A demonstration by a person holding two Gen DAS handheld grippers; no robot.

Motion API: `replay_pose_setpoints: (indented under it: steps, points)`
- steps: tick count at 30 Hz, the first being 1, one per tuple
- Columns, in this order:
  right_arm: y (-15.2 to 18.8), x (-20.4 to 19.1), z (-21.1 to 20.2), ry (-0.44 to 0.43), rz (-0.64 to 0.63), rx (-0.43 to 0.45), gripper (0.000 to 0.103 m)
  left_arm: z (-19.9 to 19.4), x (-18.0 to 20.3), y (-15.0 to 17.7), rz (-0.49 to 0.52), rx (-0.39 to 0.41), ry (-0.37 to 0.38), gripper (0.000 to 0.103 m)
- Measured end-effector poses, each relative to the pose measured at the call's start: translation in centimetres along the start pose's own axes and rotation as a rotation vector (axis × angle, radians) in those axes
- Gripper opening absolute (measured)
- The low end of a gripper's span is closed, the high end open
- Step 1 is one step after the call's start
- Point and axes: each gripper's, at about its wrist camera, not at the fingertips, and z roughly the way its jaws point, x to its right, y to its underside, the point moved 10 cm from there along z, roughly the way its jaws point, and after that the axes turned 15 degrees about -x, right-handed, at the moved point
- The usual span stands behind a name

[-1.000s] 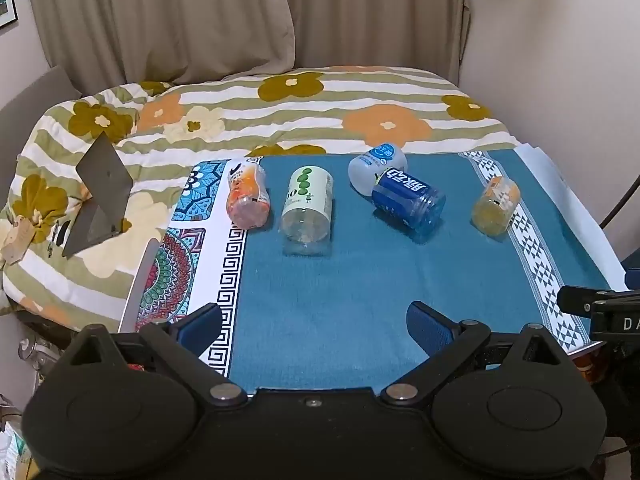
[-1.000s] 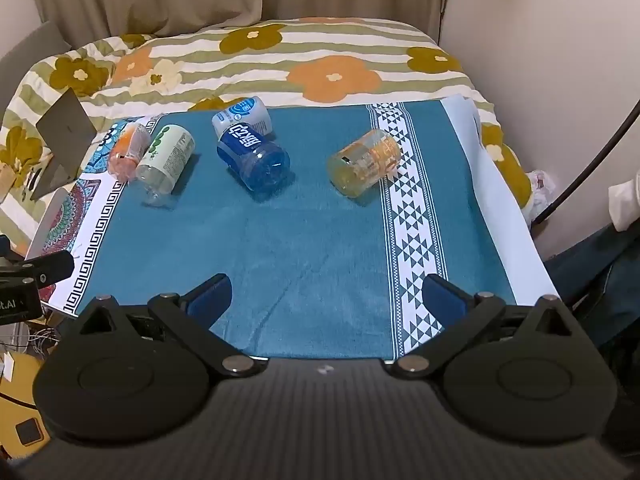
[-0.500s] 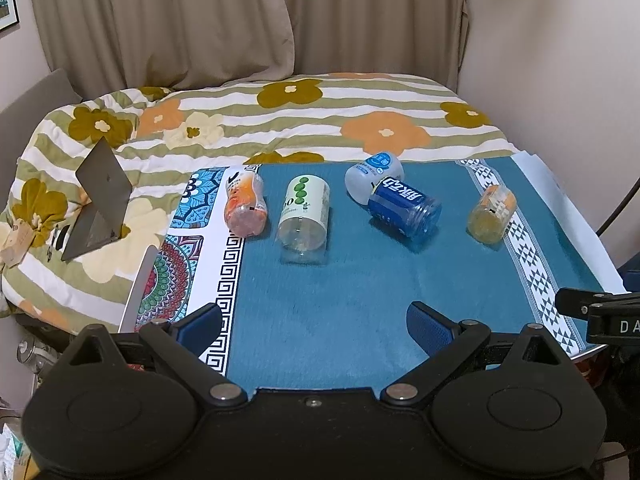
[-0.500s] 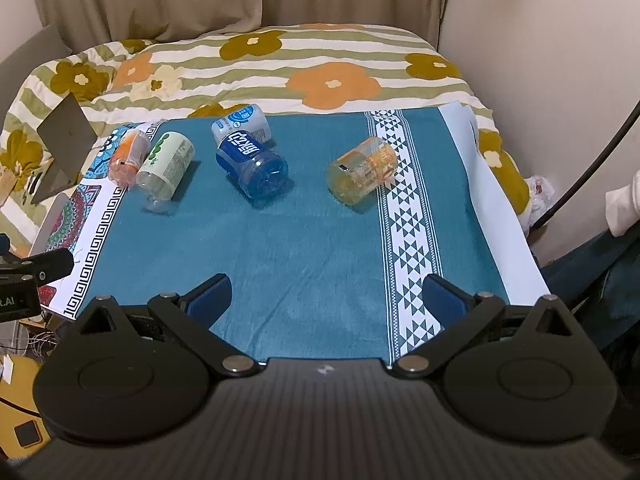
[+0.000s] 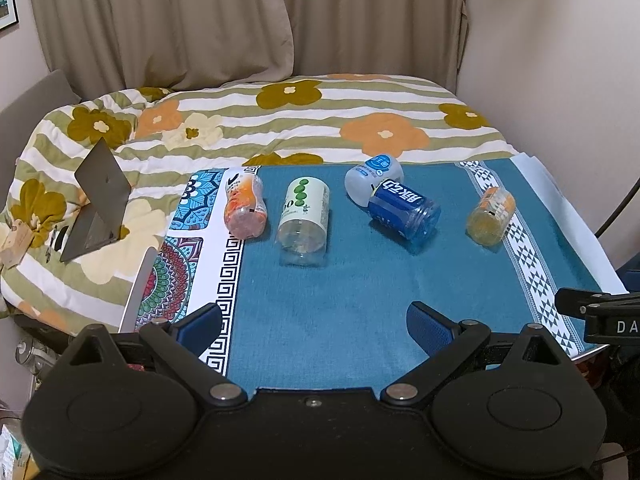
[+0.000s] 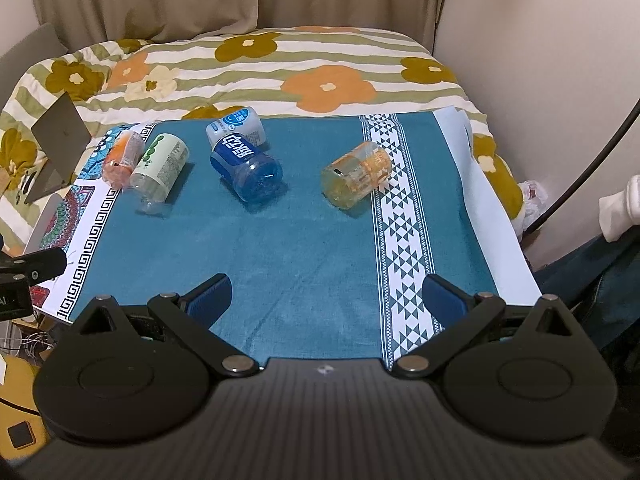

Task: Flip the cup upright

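Laptop [image 5: 102,200]: it stands half open on the flowered blanket [image 5: 280,120], at the far left, apart from the cloth.
Patterned mat [image 5: 176,256]: it lies at the left edge of the bench, partly under the blue cloth [image 5: 340,280].
Orange-red cup [image 5: 244,210]: it lies on its side at the left border of the cloth, over the white strip, just beside the next cup.
Green-dot cup [image 5: 304,212]: it lies on its side on the blue cloth, with its clear end toward the camera.
White cup [image 5: 372,178]: it lies on its side at the far edge of the cloth and touches the blue cup.
Blue cup [image 5: 404,210]: it lies on its side, tilted, with its round end toward the near right.
Yellow-orange cup [image 5: 490,216]: it lies on its side near the white triangle band of the cloth, well apart from the blue cup.
Left gripper [image 5: 316,324]: its fingers [image 5: 200,322] are spread wide and hold nothing; it hovers over the near edge of the cloth, well apart from all cups.
Right gripper [image 6: 328,300]: its fingers [image 6: 442,298] are also spread wide with nothing between them; it is over the near right part of the cloth, and the yellow-orange cup [image 6: 356,178] is the one most in front of it.
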Motion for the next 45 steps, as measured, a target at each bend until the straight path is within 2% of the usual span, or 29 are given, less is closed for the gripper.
replay_pose_setpoints:
  steps: [45]
  points:
    - [-0.9,-1.6,0.8,-0.021,0.011,-0.013,0.103,0.5,-1.1,-1.0,0.013,0.002,0.010,0.101]
